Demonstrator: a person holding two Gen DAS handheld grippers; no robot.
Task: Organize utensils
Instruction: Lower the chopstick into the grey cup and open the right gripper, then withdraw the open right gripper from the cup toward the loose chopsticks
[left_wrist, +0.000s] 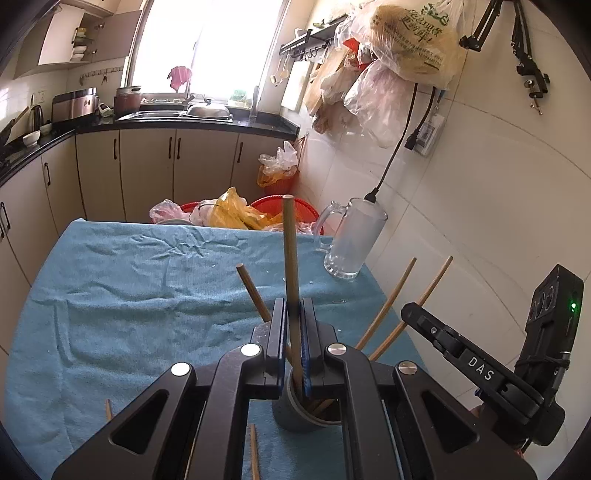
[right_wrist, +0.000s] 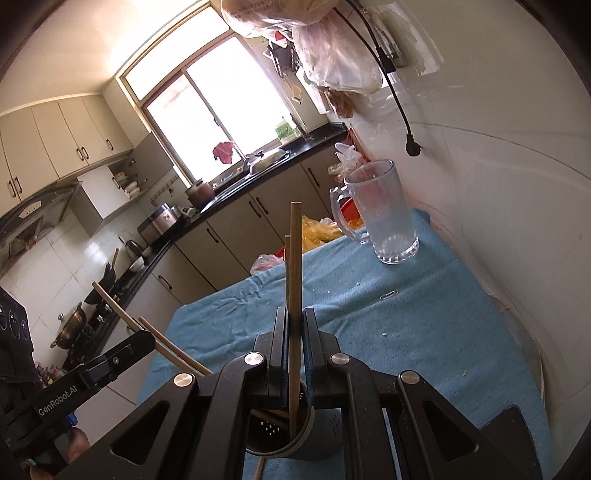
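A grey perforated utensil holder (left_wrist: 306, 413) stands on the blue cloth, directly under both grippers; it also shows in the right wrist view (right_wrist: 325, 432). My left gripper (left_wrist: 294, 314) is shut on a wooden chopstick (left_wrist: 290, 251) that stands upright with its lower end in the holder. My right gripper (right_wrist: 294, 317) is shut on another chopstick (right_wrist: 294, 258), also upright with its lower end in the holder. Several more chopsticks (left_wrist: 388, 306) lean out of the holder. Loose chopsticks (left_wrist: 254, 454) lie on the cloth beside it.
A clear glass mug (left_wrist: 354, 240) stands at the table's far right by the tiled wall; it also shows in the right wrist view (right_wrist: 384, 214). Red baskets with plastic bags (left_wrist: 236, 212) sit beyond the far edge. A black cable (left_wrist: 391, 158) hangs on the wall.
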